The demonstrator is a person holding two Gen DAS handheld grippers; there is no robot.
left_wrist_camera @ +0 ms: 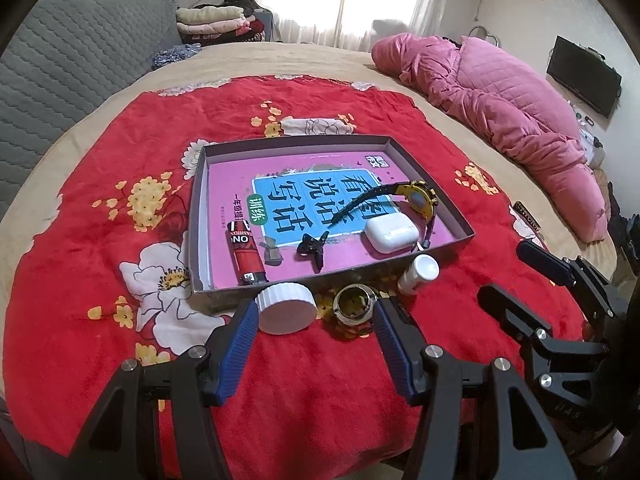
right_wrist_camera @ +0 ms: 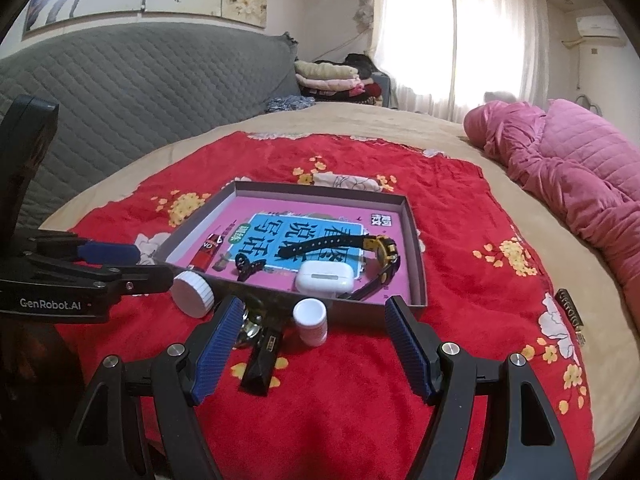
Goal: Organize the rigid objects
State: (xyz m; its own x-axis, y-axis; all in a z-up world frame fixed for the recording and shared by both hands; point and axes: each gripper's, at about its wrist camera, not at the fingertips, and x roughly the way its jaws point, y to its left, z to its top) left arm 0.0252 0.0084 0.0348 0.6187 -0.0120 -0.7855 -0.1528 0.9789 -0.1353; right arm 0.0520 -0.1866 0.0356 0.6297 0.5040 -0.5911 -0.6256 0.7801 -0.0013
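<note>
A grey box lid (left_wrist_camera: 199, 216) (right_wrist_camera: 416, 248) on the red blanket holds a pink book, a red lighter (left_wrist_camera: 245, 254), a black clip (left_wrist_camera: 311, 247), a white earbud case (left_wrist_camera: 391, 234) (right_wrist_camera: 325, 278) and a yellow watch (left_wrist_camera: 418, 198) (right_wrist_camera: 380, 248). In front of it lie a wide white jar (left_wrist_camera: 285, 308) (right_wrist_camera: 192, 294), a metal ring-shaped object (left_wrist_camera: 354, 306), a small white bottle (left_wrist_camera: 420, 274) (right_wrist_camera: 311, 320) and a black oblong object (right_wrist_camera: 262, 364). My left gripper (left_wrist_camera: 314, 320) is open around the jar and metal object. My right gripper (right_wrist_camera: 314, 340) is open around the small bottle.
The red floral blanket (left_wrist_camera: 100, 280) covers a beige bed. A pink quilt (left_wrist_camera: 520, 120) lies at the right, a grey headboard (right_wrist_camera: 120, 92) at the left, folded clothes (left_wrist_camera: 216, 20) at the back. A small dark object (right_wrist_camera: 570, 312) lies on the blanket's right edge.
</note>
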